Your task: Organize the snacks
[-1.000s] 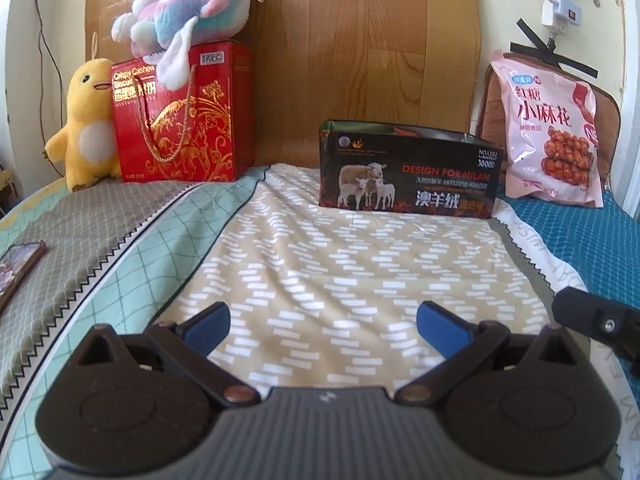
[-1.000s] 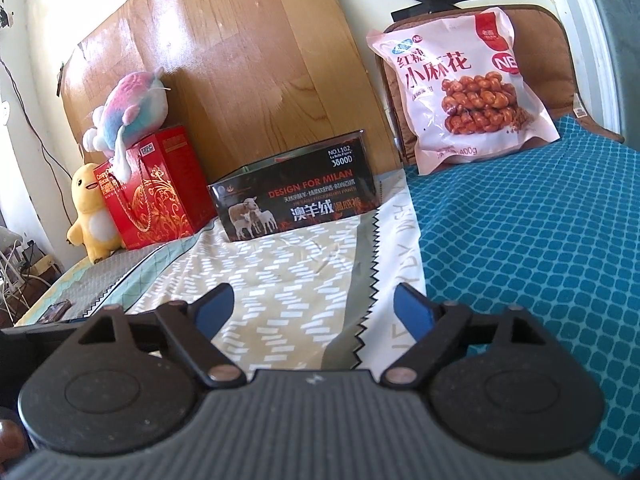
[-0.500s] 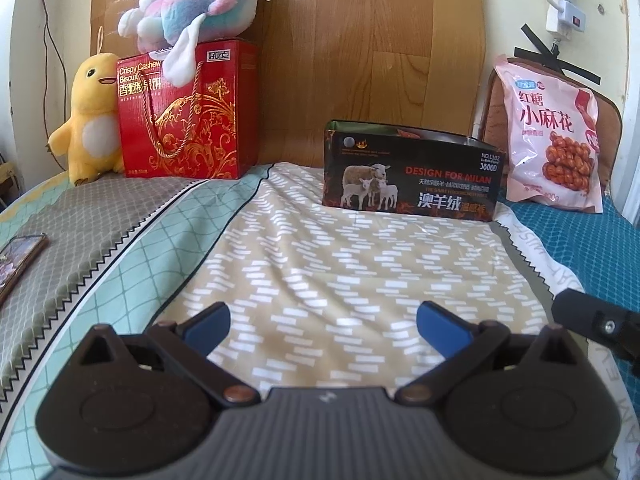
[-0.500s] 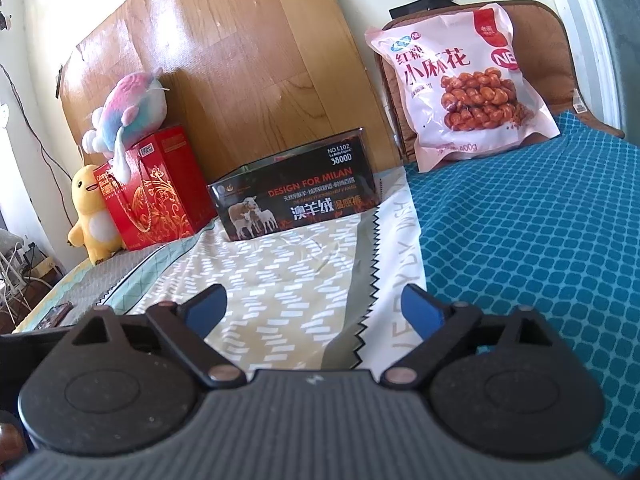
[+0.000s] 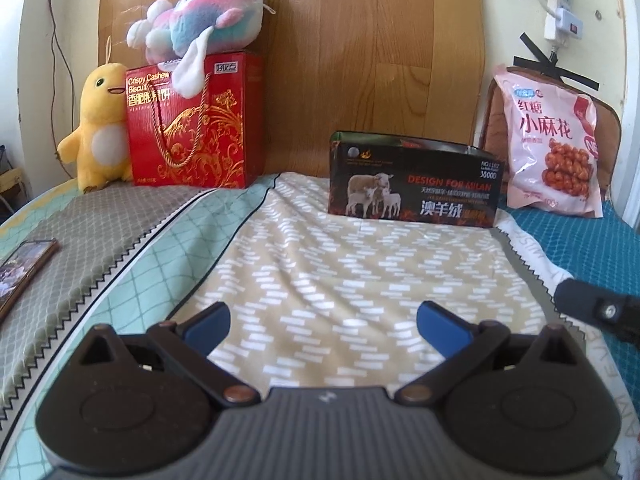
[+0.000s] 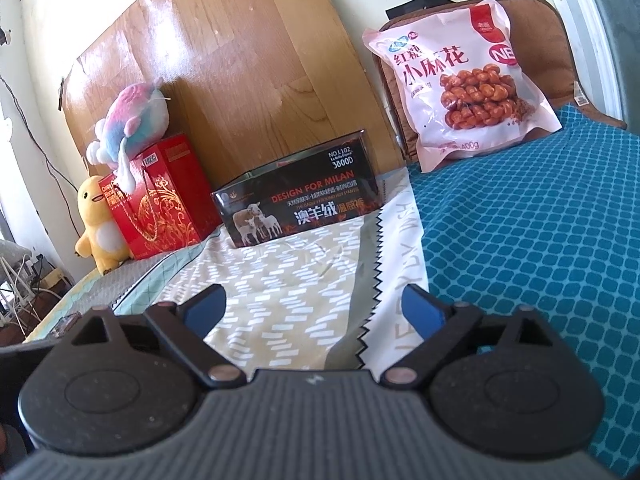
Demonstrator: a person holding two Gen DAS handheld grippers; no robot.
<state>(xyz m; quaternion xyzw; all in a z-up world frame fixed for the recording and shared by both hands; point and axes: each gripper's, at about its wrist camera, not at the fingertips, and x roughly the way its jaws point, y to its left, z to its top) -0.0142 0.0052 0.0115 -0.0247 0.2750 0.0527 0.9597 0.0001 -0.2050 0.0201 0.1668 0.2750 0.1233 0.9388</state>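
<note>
A patterned bedspread [image 5: 340, 280] stretches to the wooden headboard [image 5: 360, 60]. At two o'clock the pink snack bag [image 6: 460, 80] leans upright: we judge it light, crinkly, slippery, best pinched at its top seam. Our left gripper [image 5: 322, 322] and right gripper [image 6: 314, 308] gape wide, empty, with open bed ahead.

A yellow plush duck [image 5: 98, 128] stands against the wall at the bed's head. A pink-and-blue plush toy [image 5: 200, 36] lies higher up, beside it. A phone [image 5: 22, 270] lies flat on the grey blanket [image 5: 80, 232]. A white power strip [image 5: 562, 8] hangs on the wall.
</note>
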